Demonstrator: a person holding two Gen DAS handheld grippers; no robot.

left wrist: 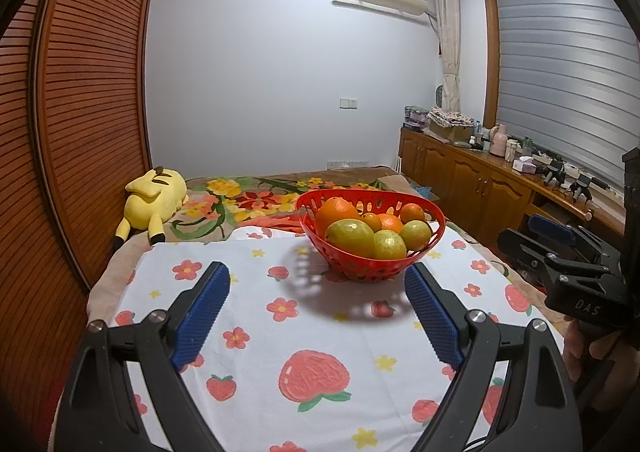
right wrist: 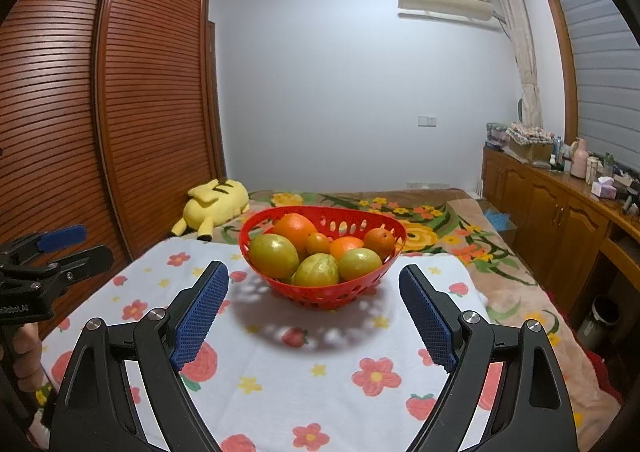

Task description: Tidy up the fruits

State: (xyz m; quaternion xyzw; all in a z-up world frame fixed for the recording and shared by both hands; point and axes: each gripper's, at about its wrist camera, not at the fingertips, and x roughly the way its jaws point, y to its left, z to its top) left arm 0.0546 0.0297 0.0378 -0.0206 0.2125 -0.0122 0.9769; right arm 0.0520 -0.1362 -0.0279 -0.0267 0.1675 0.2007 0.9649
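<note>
Fruit all sits in the red basket (left wrist: 372, 252), none loose on the cloth (left wrist: 256, 372) that either camera shows. Basket is dead ahead of both tongs, between their tips in each view, a bit beyond them. Contents: big orange (left wrist: 337, 214) at back left, three greenish-yellow fruits (left wrist: 349, 238) along the near rim, small oranges (left wrist: 412, 213) behind to the right. Left tongs (left wrist: 316, 304) wide, holding nothing; right tongs (right wrist: 314, 306) also wide and bare. Each tool shows at the edge of the other's view, hovering above the cloth, not touching basket or fruit. Stage is ambiguous: fits either a sorted pile already collected, or a mixed pile waiting to be split out by kind; can't call it from this. Judgement on handling if any piece gets gripped: come in from above the rim, not through the perforated wall; take top pieces only, since the lower ones prop the stack and pulling one will roll the rest. Close across the widest part of the fruit, pads square to it, light squeeze since skins are round and slick. Basket looks light and sits on soft bedding, so it may tip or slide if nudged; the idle tongs could steady the rim. Plush toy (left wrist: 154, 198) lies well off to the left, out of the way.
</note>
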